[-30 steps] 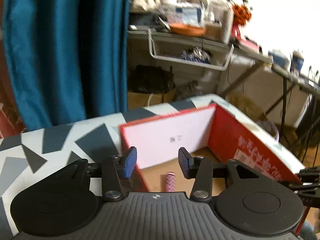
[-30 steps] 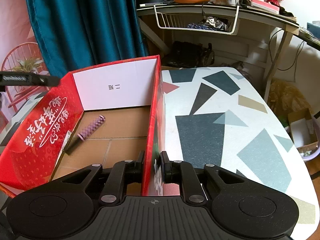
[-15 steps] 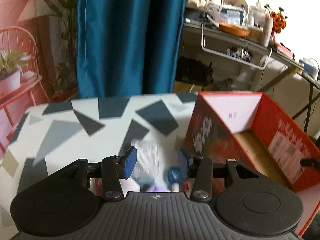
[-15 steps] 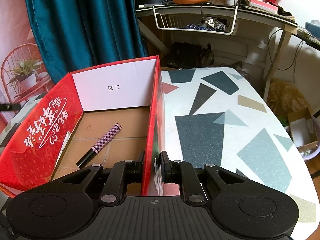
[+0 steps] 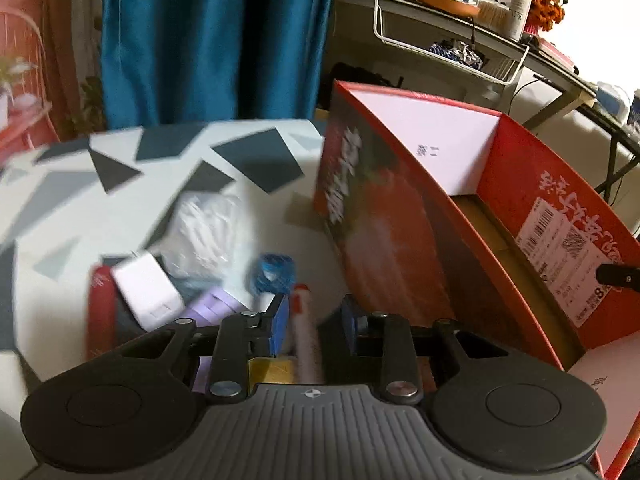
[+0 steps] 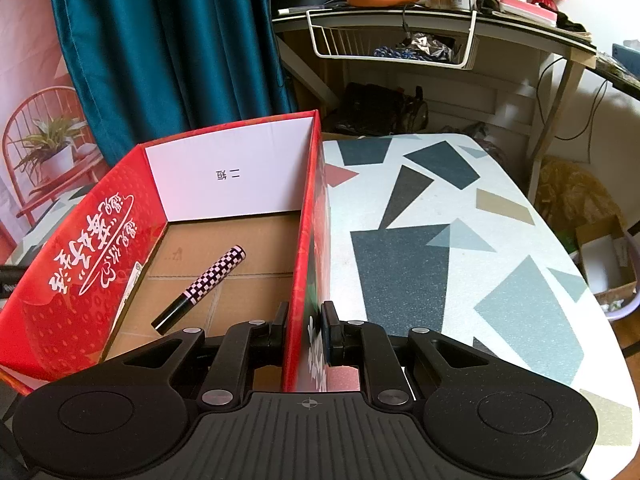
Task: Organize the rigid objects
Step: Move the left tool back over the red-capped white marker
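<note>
Red cardboard fills the right of our left wrist view: the box (image 5: 400, 240), its near wall smeared by blur. Left of the box, on the patterned table (image 5: 80, 200), lies a heap we can barely read: a white block (image 5: 146, 290), a crumpled clear bag (image 5: 208, 228), something blue (image 5: 274, 274), something lilac (image 5: 216, 306). Our left gripper (image 5: 312, 326) has just been closing, and a pale pen with a red tip (image 5: 306, 336) lies between its blue pads; whether they press on it yet we cannot tell. The pen's lower end is hidden behind the gripper body.

From the right wrist, our right gripper (image 6: 306, 330) is clenched on the box's right wall (image 6: 304, 280), near its front end. Inside the box, on the brown floor, a checkered pen (image 6: 200, 288) lies slantwise, apart from every wall. The box's front edge is cut off by the gripper.
</note>
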{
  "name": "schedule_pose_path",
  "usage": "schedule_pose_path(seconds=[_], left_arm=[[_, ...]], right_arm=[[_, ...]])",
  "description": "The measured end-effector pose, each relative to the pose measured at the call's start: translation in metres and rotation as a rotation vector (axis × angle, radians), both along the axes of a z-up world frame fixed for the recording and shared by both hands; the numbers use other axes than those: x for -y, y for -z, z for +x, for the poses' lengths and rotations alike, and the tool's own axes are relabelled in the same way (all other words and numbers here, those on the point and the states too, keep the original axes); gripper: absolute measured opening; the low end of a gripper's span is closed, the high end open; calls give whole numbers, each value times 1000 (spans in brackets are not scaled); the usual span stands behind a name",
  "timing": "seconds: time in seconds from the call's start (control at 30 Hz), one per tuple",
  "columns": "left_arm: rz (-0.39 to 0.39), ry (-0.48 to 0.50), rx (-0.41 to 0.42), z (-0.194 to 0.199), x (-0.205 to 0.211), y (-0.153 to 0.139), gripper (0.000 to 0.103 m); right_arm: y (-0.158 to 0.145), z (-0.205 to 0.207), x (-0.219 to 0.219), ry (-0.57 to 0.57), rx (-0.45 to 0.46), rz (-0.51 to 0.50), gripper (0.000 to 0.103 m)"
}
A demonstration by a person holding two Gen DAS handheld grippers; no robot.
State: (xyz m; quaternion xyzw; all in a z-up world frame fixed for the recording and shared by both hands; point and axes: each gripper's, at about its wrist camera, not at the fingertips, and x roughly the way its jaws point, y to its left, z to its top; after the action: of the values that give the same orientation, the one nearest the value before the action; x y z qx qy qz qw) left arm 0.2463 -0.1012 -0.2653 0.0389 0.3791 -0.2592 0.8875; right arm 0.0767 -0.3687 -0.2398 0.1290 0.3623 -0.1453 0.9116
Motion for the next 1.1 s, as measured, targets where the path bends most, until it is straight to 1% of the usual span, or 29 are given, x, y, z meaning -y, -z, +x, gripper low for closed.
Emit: schedule_pose_path(seconds=[0.03,0.07,0.17,0.27,0.37,0.5,0.57,0.63,0.67,0.7,0.83,1.03,1.1], left_arm=[[-15,-1,-23,-1,0,4,31],[-18,-6,-34,-2,2,8,28],[-9,-20,-54,-7,1,18,28],[-28,-27,-86,-12,-5,23,28],[-30,-35,-96,-16,-10,26,28],[-27,-32,-81,-19,-10,28,28],[8,-25,-57,-21,-5,29,28],[81,-24,-34,-24,2,31,24],[100,-27,-14,-26,4,31,18],[109,-29,-12,-27,3,31,16],[92,-41,-16,-27,-2,30,16],[104,-52,-5,-25,2,30,16],[90,-55,-10,-21,3,30,16]], right_arm=[[0,0,0,0,0,-1,14],[0,0,0,-1,-1,-2,14],[0,0,0,-1,0,-2,14],[0,0,0,-1,0,-2,14],[0,0,0,-1,-1,-3,14],[0,0,0,-1,-3,-5,14],[1,0,0,-1,-4,-6,14],[1,0,0,-1,-4,-6,14],[1,0,0,-1,-3,-6,14],[1,0,0,-1,-3,-6,14],[1,0,-1,-1,-4,-7,14],[1,-1,0,-2,-9,-8,14],[2,-1,0,-1,-10,-8,14]])
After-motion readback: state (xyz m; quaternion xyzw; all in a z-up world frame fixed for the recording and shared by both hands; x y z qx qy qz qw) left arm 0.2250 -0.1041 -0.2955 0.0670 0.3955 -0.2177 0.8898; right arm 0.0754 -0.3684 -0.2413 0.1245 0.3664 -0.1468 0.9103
